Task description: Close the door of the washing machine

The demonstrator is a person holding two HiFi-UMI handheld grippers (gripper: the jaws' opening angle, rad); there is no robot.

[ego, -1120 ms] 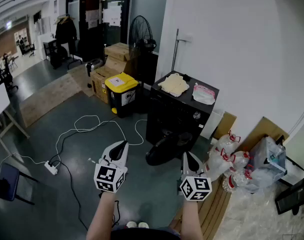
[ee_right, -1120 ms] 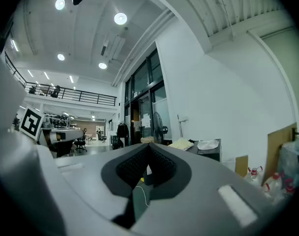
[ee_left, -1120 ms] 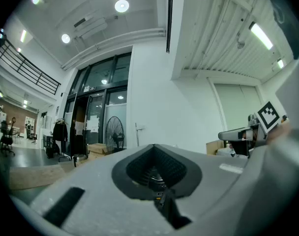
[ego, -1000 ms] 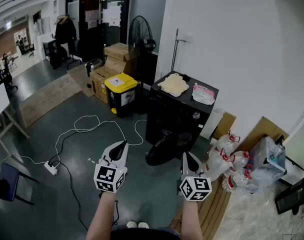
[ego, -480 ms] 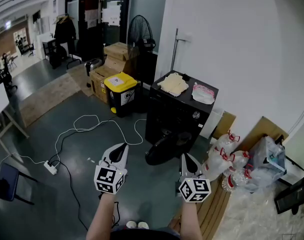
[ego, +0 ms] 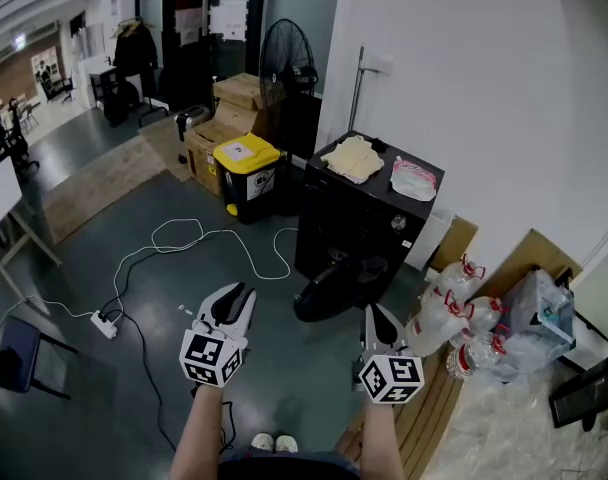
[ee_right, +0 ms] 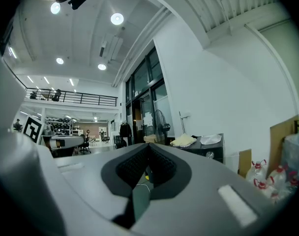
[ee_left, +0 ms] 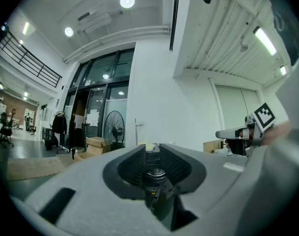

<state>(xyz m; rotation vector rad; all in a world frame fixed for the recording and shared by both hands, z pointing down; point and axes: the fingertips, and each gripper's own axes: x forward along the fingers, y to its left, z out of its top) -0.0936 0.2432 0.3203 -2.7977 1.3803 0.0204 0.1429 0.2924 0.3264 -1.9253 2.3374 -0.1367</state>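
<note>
The black washing machine [ego: 369,218] stands against the white wall, and its round door [ego: 334,290] hangs open low at the front, over the floor. A yellow cloth [ego: 352,158] and a white bag [ego: 412,180] lie on its top. Both grippers are held level, short of the machine and touching nothing. My left gripper [ego: 239,296] is left of the door; its jaws have just been opening and stand a little apart with nothing between them. My right gripper [ego: 372,313] sits just right of the door, shut and empty. The machine [ee_right: 208,151] also shows in the right gripper view.
A yellow-lidded bin [ego: 247,173], cardboard boxes [ego: 219,128] and a standing fan [ego: 287,63] are left of the machine. A white cable [ego: 184,243] runs across the floor to a power strip [ego: 106,325]. Several plastic bottles [ego: 449,313] and bags crowd the right.
The left gripper's jaws have parted a little. The head view has shifted slightly; both grippers stay about where they were.
</note>
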